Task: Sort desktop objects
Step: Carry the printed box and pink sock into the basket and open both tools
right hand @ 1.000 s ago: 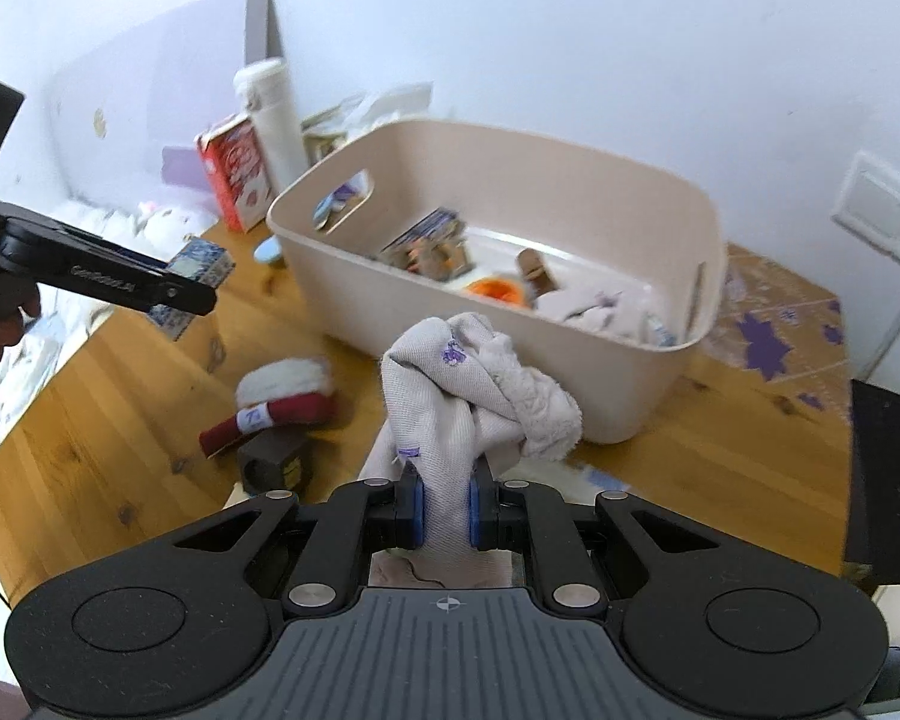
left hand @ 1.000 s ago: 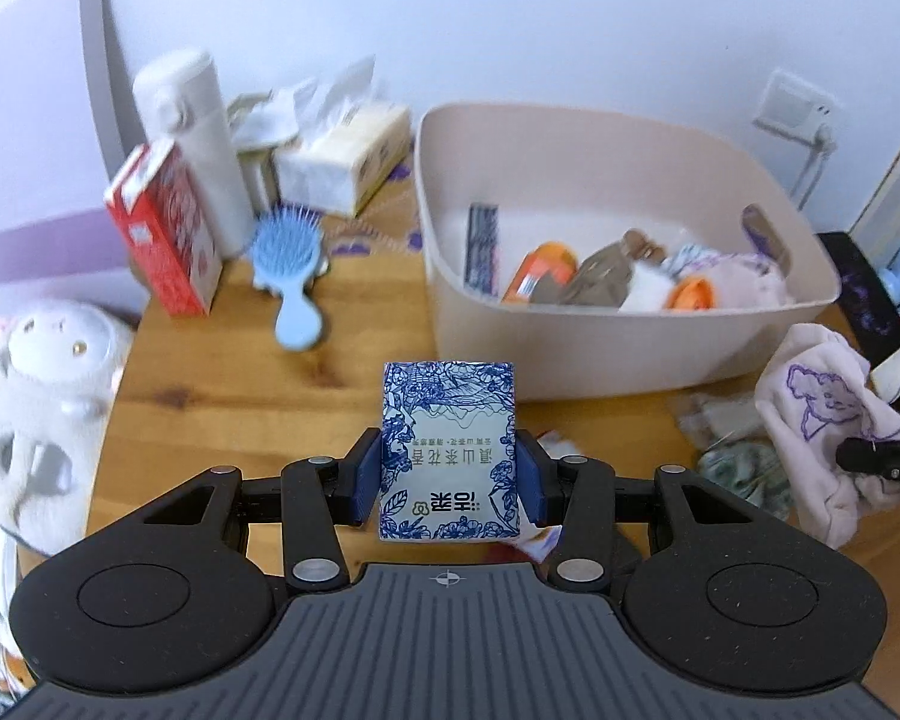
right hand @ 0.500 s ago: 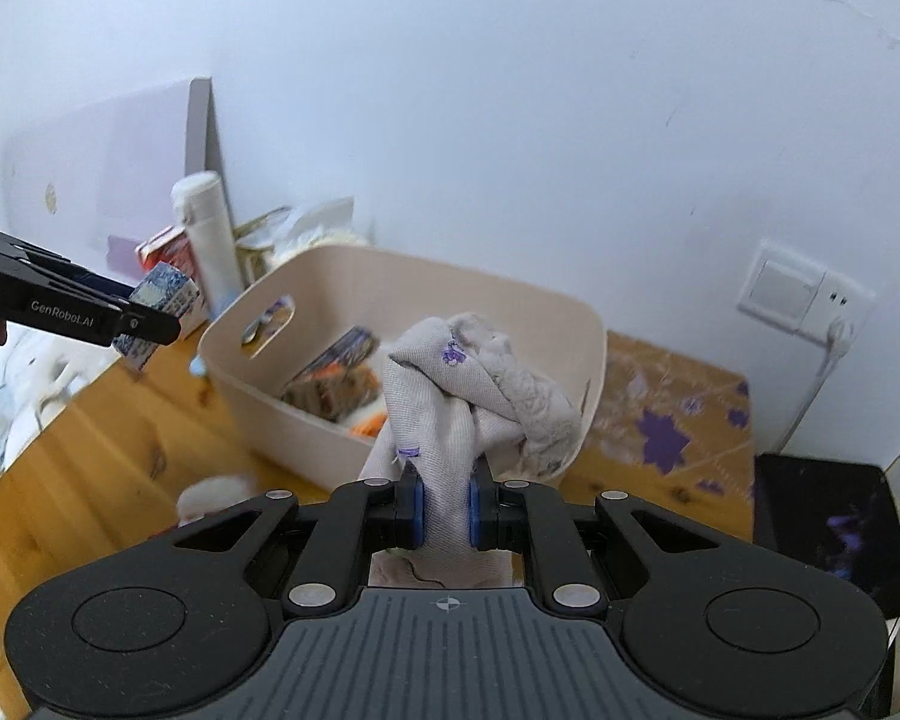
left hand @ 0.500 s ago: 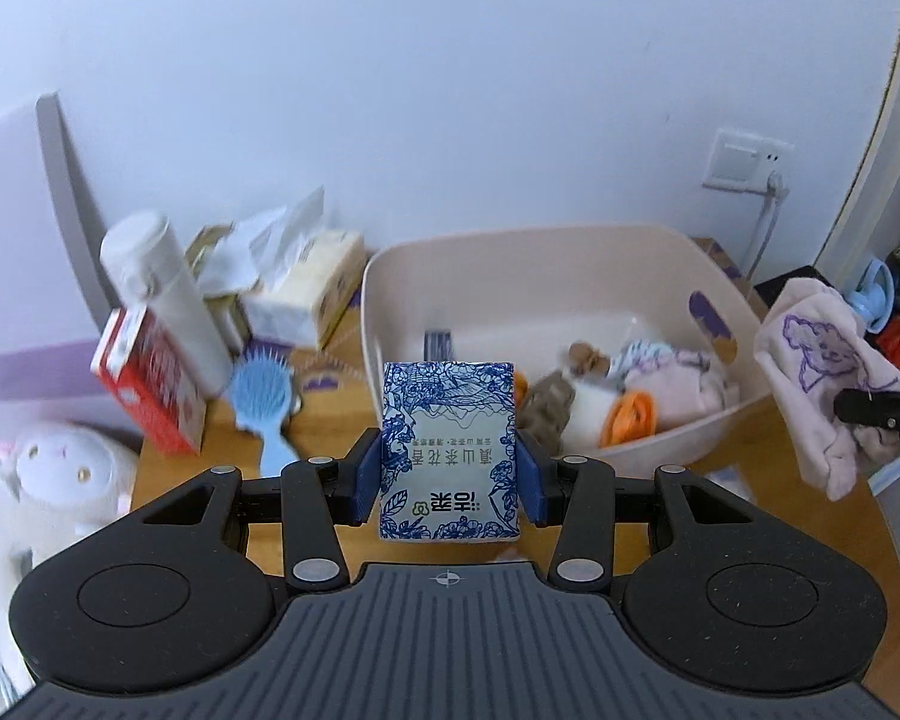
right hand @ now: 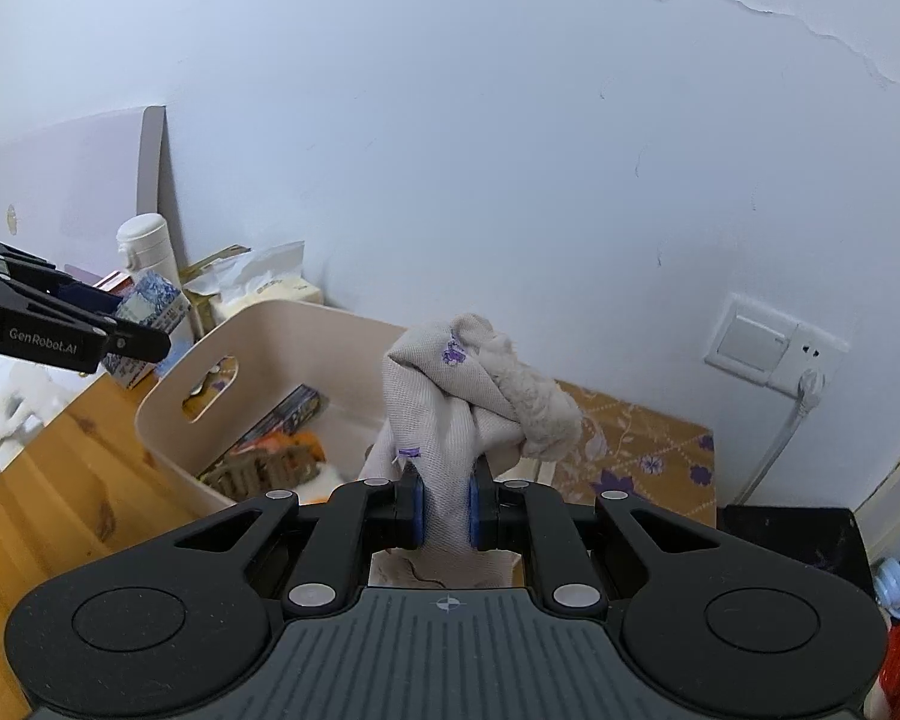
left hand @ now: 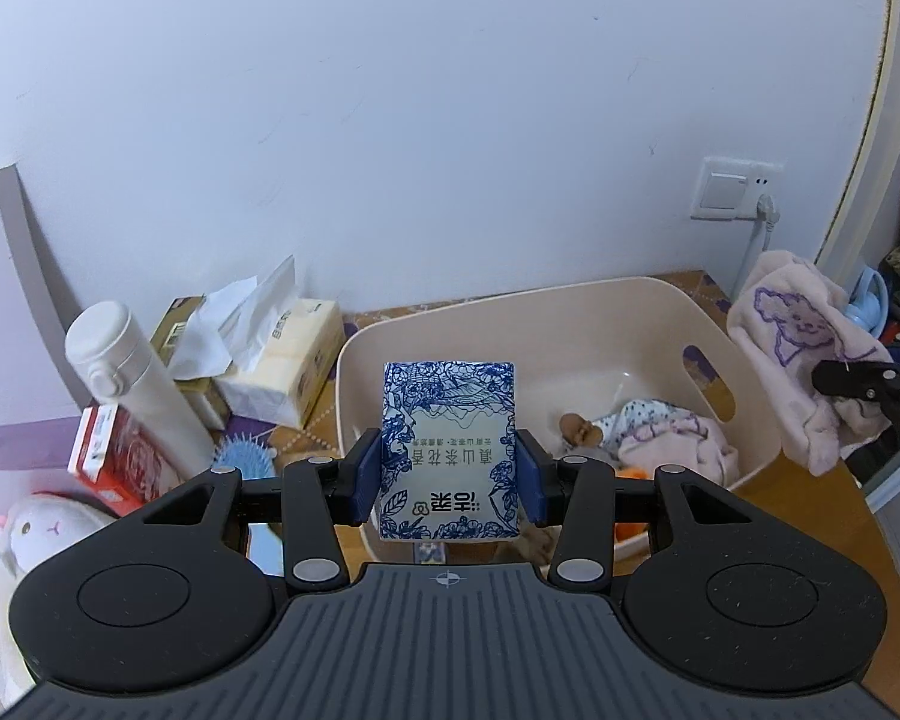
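Observation:
My left gripper (left hand: pixel 448 480) is shut on a blue-and-white tissue pack (left hand: pixel 448 420), held upright in the air in front of the beige storage bin (left hand: pixel 648 312). In the right wrist view that pack (right hand: pixel 150 306) shows at the left, above the bin's near rim (right hand: pixel 168 402). My right gripper (right hand: pixel 444 507) is shut on a pale pink cloth (right hand: pixel 468 390) with purple print, bunched and hanging above the bin. The same cloth (left hand: pixel 804 348) appears at the right of the left wrist view, over the bin's right end. The bin holds clothes, a doll and small packs.
On the wooden table left of the bin stand a white flask (left hand: pixel 132 384), a red carton (left hand: pixel 120 462), a blue hairbrush (left hand: pixel 246 459) and tissue packs (left hand: pixel 282 354). A plush toy (left hand: pixel 42 528) lies at the far left. A wall socket with a cable (right hand: pixel 780 348) is at the right.
Both grippers have risen with their loads. The bin has dropped lower in both views, and the cloth now hangs over the bin rather than above the table.

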Tool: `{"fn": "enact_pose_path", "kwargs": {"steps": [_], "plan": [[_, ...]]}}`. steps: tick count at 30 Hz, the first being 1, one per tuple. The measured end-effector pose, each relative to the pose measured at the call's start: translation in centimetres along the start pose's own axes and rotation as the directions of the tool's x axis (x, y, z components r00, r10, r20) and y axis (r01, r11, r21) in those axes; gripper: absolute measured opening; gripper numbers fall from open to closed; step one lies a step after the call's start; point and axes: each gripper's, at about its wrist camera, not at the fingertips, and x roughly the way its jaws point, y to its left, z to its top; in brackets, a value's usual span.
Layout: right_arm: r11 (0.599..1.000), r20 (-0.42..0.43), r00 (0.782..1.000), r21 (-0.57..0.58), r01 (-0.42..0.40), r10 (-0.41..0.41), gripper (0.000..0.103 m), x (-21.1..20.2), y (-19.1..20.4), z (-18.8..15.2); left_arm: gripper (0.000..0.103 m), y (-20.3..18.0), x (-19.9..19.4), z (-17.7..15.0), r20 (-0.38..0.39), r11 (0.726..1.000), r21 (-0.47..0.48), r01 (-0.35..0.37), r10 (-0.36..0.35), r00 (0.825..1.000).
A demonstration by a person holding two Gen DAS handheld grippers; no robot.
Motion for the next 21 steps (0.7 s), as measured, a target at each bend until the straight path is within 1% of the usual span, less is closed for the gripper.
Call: {"fn": "enact_pose_path", "kwargs": {"steps": [4, 6, 8, 11, 21], "plan": [[1.000, -0.010, 1.000, -0.020, 0.000, -0.001, 0.013, 1.3, 0.2, 0.7, 0.046, 0.0, 1.4, 0.4, -0.014, 1.000, -0.001, 0.001, -0.001, 1.000], [0.999, -0.020, 1.000, -0.034, -0.001, 0.000, 0.013, 2.1, 0.5, 0.9, 0.046, 0.1, 2.3, 0.5, -0.025, 1.000, -0.016, 0.016, -0.016, 1.000], [0.999, -0.030, 1.000, -0.042, -0.003, 0.002, 0.013, 2.9, 0.7, 1.0, 0.046, 0.2, 3.4, 0.4, -0.042, 0.999, -0.024, 0.026, -0.027, 0.999], [0.999, -0.053, 0.999, -0.044, -0.011, 0.009, 0.013, 4.5, 1.0, 1.1, 0.046, 0.2, 4.9, 0.2, -0.067, 1.000, -0.016, 0.023, -0.024, 0.997], [0.999, -0.144, 0.989, -0.042, -0.035, 0.028, 0.013, 8.8, 1.6, 0.1, 0.046, 0.1, 9.1, -0.9, -0.151, 1.000, -0.005, 0.017, -0.018, 0.988]]}}
